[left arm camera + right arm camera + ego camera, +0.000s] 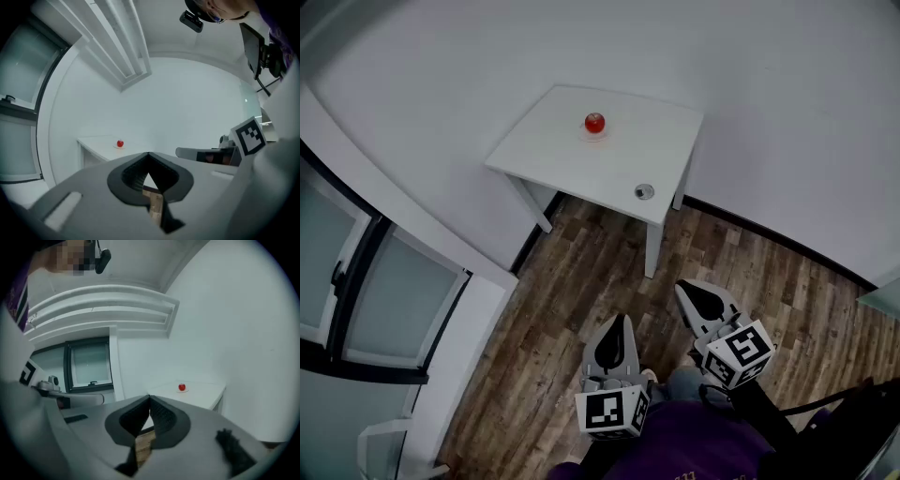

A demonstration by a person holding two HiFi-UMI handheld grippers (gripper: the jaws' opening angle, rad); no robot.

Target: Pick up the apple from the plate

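A red apple (594, 123) sits on a small pale plate (593, 136) on a white table (609, 169) far across the room. The same apple (120, 144) shows tiny in the left gripper view, and the apple (182, 387) appears small in the right gripper view too. My left gripper (622, 323) is shut with nothing in it, held low over the wooden floor. Beside it my right gripper (689, 292) is also shut and empty, its jaw tips touching. Both are well short of the table.
A small round object (645, 191) lies near the table's front right corner. Wooden flooring (581, 281) runs between me and the table. A white wall pillar and glass windows (356, 281) stand on the left. A dark skirting line (787, 248) follows the right wall.
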